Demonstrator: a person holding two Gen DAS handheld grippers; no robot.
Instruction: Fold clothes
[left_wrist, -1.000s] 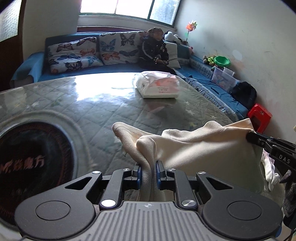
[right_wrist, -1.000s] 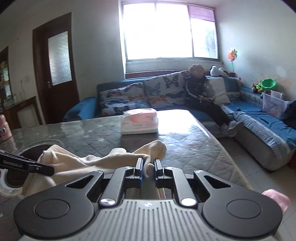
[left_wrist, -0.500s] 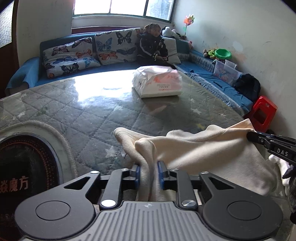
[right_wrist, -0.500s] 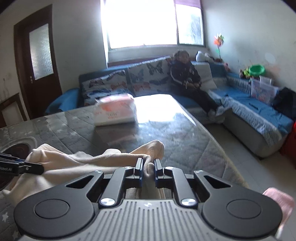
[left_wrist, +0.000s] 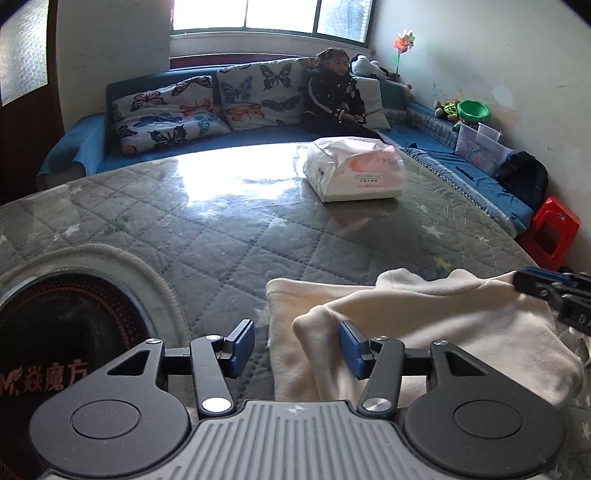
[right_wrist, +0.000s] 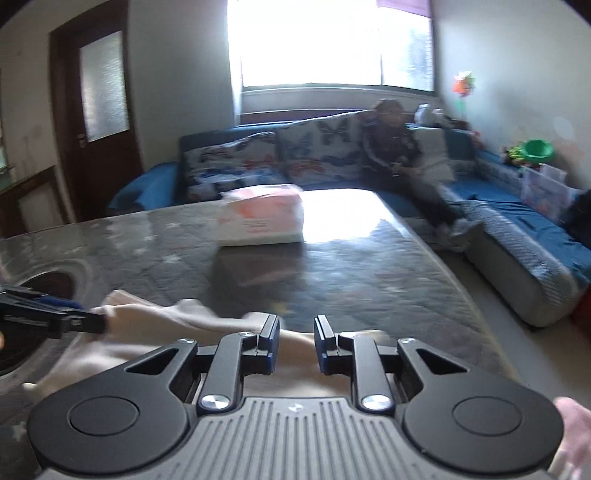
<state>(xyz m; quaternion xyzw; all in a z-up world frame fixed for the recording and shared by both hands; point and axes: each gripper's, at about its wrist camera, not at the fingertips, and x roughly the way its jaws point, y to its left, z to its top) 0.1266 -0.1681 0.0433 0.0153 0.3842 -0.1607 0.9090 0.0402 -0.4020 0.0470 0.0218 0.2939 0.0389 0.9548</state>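
Note:
A cream fleece garment (left_wrist: 424, 325) lies folded over on the quilted table top, near the front edge. My left gripper (left_wrist: 297, 349) is open, its blue pads either side of the garment's left fold, which rests between them. My right gripper (right_wrist: 295, 345) is open above the same garment (right_wrist: 177, 317), which lies under and behind its fingers. The right gripper's fingers (left_wrist: 546, 291) show at the right edge of the left wrist view, at the garment's far corner. The left gripper's fingers (right_wrist: 44, 314) show at the left in the right wrist view.
A white and pink plastic pack (left_wrist: 354, 173) sits further back on the table (left_wrist: 221, 229). A round dark inset (left_wrist: 62, 325) with red lettering is at the left. A blue sofa with butterfly cushions (left_wrist: 207, 107) and a seated child (left_wrist: 332, 96) lie beyond. A red stool (left_wrist: 550, 232) stands at the right.
Both grippers have opened and let go of the cream garment. The garment has dropped and now lies flat and folded on the table.

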